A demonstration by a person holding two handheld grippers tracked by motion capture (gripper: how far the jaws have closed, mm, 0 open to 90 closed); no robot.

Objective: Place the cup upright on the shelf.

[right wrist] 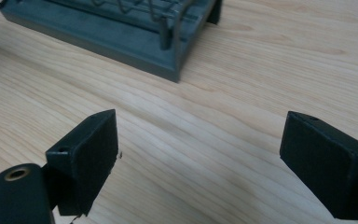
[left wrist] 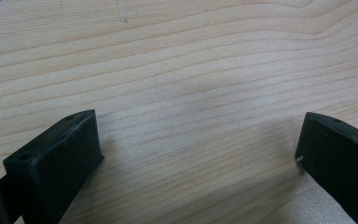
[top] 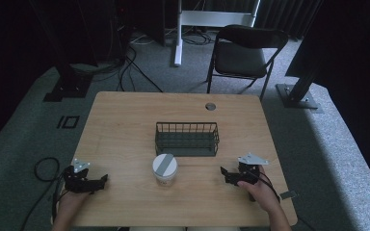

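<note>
The left gripper (left wrist: 198, 149) stands nearest, its two black jaws spread wide apart with bare wood grain between them and nothing held; in the high view the left gripper sits at the near left corner of the surface (top: 125, 120), gripped by the person's left hand (top: 70, 202), with a black cable (top: 43, 173) looping off the edge to the carpet. The right gripper (right wrist: 200, 149) is likewise wide open and empty, its jaws framing plain wood; in the high view it rests near the right front edge under the person's right hand (top: 260, 190), a grey three-cornered plate (top: 252, 159) on top. Just beyond its jaws in the right gripper view lies a corner of a dark wire basket (right wrist: 135, 32), which sits at the middle of the surface, its inside appearing empty. In front of the basket, between the two grippers and apart from both, stands a white cup (top: 165, 169) with a lid bearing a grey stripe. A round grommet (top: 210, 106) is set near the far edge. Past the surface stand a black folding chair (top: 243, 53) and a white frame (top: 212, 19) on grey carpet.
</note>
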